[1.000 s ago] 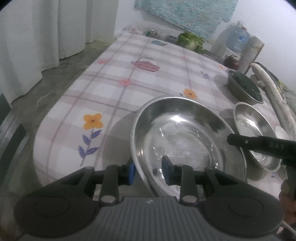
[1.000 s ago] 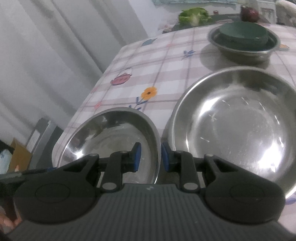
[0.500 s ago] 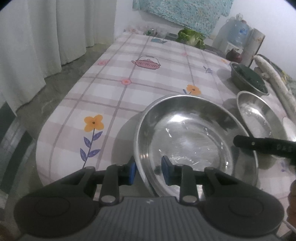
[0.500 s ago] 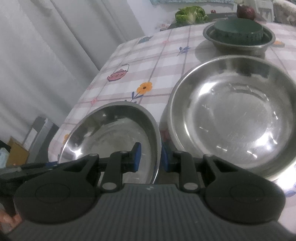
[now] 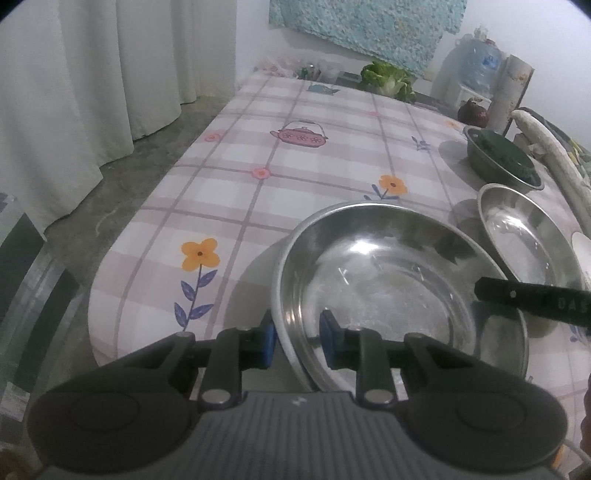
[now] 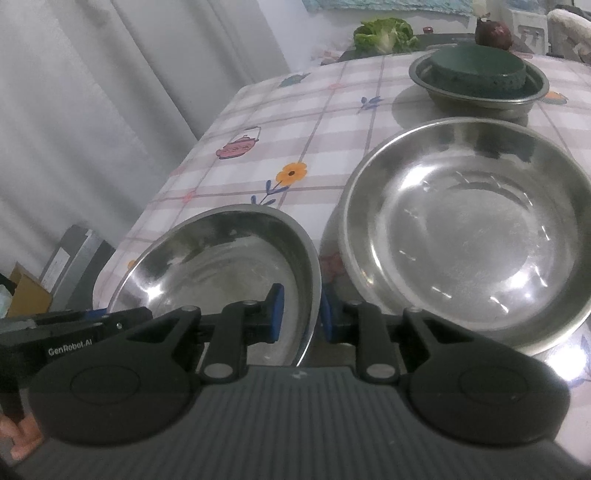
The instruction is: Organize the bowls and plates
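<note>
Stainless steel, scuffed and streaked with glare, fills our view: a wide, shallow steel bowl (image 5: 399, 291) lies near the front edge of a checked tablecloth (image 5: 295, 177) printed with orange flowers and a pink teapot. We see its rolled rim rise at 6 o'clock in the left wrist view, between the blue pads of the left gripper (image 5: 297, 338). The jaws are closing on that rim, one pad outside the wall and one inside, with only a narrow gap remaining.

From the right wrist view, the right gripper (image 6: 300, 315) straddles the opposite rim of the same bowl (image 6: 221, 273), which sits at 9 o'clock of centre. Its jaws are also closing, one pad inside and one outside. We cannot tell whether either pair of pads is pressing the metal.

Just beside it, at 2 o'clock in the right wrist view, we find a second steel bowl (image 6: 469, 236), larger in this view, its flat base mirror-bright. Beyond that, at 1 o'clock, a smaller steel bowl (image 6: 480, 92) holds a dark green bowl (image 6: 478, 70) turned upside down. A leafy cabbage (image 6: 384, 33) lies past the table's far end.
</note>
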{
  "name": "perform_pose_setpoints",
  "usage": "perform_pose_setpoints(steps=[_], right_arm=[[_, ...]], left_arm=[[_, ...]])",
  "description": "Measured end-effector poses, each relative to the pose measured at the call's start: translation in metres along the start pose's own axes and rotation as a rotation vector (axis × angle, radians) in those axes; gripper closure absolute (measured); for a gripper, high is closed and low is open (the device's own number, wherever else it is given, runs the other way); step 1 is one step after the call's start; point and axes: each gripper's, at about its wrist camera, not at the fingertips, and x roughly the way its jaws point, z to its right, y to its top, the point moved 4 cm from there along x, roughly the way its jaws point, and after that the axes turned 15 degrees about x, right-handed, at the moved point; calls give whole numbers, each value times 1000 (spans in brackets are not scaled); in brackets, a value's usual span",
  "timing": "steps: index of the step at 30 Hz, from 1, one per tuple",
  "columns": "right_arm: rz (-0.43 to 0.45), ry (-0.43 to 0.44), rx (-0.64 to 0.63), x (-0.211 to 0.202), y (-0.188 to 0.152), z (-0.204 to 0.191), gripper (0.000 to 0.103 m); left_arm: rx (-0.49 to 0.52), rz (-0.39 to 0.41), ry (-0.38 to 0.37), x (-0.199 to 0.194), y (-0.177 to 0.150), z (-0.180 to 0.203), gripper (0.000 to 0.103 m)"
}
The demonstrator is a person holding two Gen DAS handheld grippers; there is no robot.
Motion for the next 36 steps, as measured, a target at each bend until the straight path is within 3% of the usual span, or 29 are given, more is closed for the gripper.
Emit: perform_pose_setpoints(steps=[20,30,36], right_arm=[[-27,3,6,11,-7,-1,83],[32,-29,12,-4,1,3,81],[22,-35,33,-6,-5,11,81]], left_arm=[[38,-30,38,13,0,1,76],[103,-45,-7,11,3,21,74],[124,-60,-2,7,-1,26,74]])
